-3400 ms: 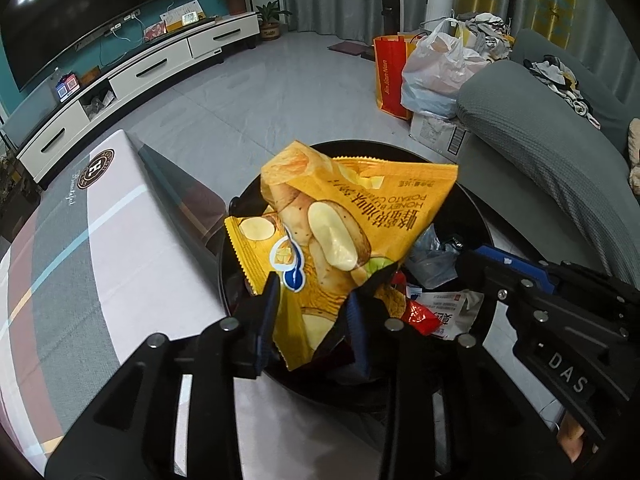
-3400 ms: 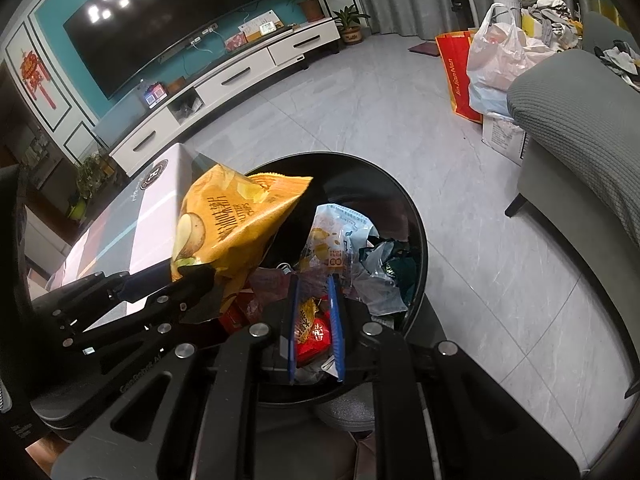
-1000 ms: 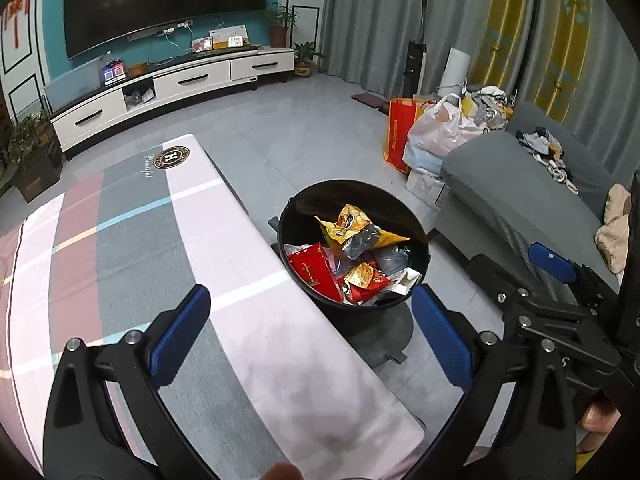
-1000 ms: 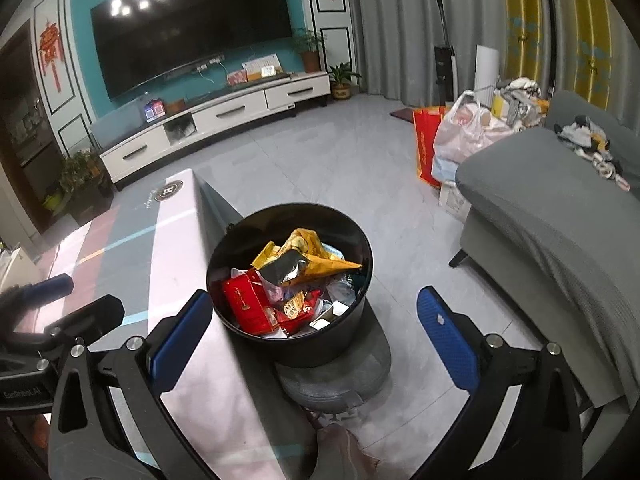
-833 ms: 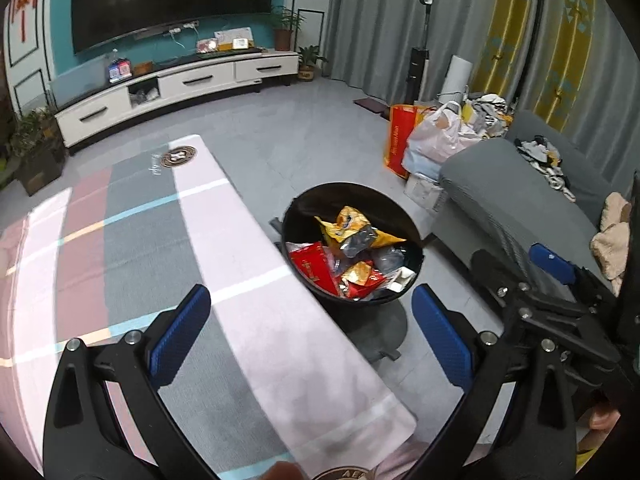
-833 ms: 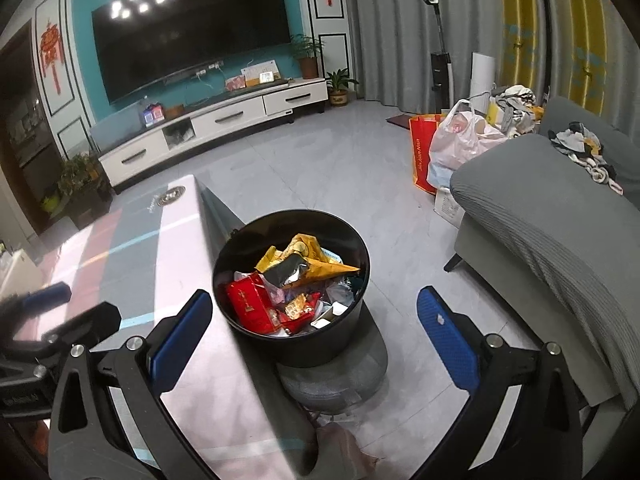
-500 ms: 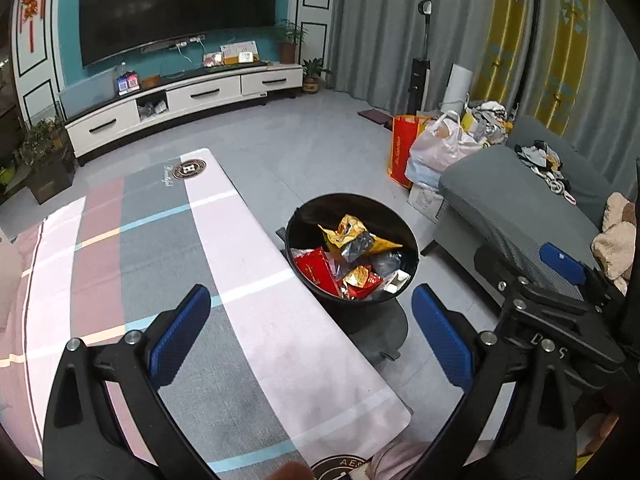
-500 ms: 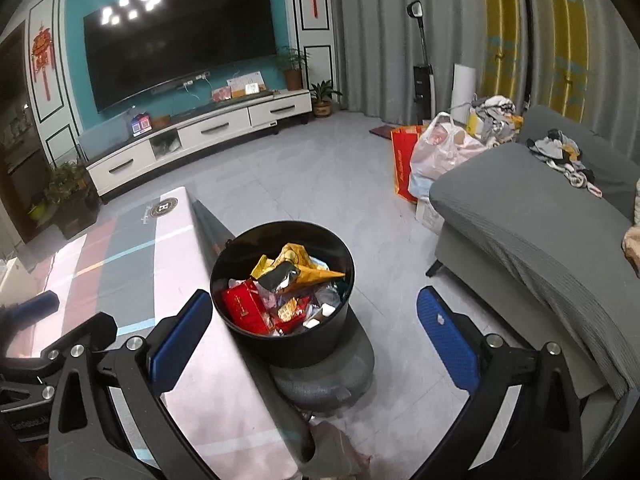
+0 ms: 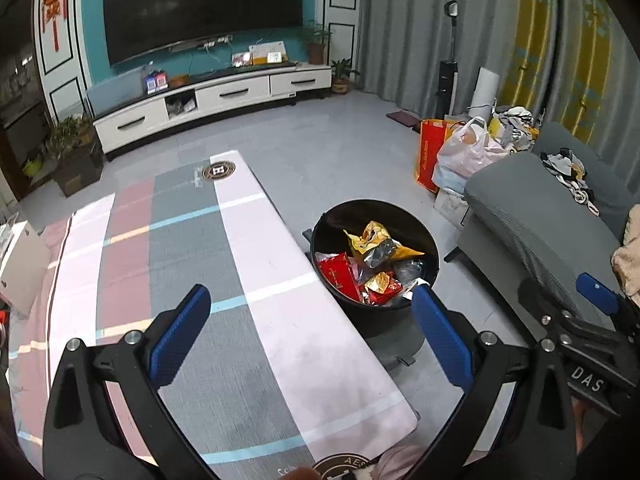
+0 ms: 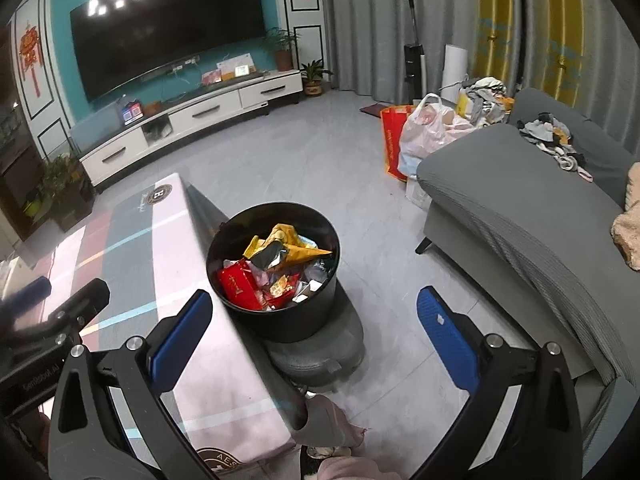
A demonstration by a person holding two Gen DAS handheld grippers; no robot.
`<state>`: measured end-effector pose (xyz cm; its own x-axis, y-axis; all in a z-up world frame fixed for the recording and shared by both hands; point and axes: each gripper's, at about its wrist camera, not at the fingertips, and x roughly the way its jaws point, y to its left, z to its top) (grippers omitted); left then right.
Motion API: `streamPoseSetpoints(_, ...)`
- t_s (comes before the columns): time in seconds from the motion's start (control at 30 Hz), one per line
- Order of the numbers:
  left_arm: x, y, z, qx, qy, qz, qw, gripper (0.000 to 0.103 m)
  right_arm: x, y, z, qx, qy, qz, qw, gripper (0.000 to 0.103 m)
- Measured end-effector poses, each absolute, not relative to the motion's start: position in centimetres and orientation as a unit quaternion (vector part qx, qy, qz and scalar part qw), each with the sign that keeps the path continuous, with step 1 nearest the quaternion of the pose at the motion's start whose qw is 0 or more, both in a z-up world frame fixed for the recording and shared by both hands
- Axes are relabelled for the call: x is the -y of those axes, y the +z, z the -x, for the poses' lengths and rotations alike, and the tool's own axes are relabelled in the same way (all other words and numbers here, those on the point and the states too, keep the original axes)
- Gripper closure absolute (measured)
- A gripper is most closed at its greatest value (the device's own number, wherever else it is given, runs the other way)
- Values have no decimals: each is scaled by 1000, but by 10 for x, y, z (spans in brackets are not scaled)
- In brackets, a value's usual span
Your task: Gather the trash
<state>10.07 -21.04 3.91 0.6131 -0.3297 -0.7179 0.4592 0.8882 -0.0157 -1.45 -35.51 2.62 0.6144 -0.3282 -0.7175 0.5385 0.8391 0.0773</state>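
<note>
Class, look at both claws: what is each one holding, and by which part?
Nothing is held. The left claw and right claw are both open and empty; the yellow chip bag lies in the black bin.

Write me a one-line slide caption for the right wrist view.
Open right tool above a black bin full of snack wrappers, beside the striped table.

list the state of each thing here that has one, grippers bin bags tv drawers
left gripper: open, holding nothing
right gripper: open, holding nothing
bin: upright, no lid, full of wrappers
yellow chip bag: crumpled, on top of the pile
tv: off
drawers: shut
</note>
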Motion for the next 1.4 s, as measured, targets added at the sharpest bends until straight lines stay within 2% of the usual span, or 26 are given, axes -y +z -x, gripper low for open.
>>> streamPoseSetpoints(1.4, 216, 27, -105, -406, -208, -114, 883, 3, 349, 30, 11, -367, -237, -137, 889, 3)
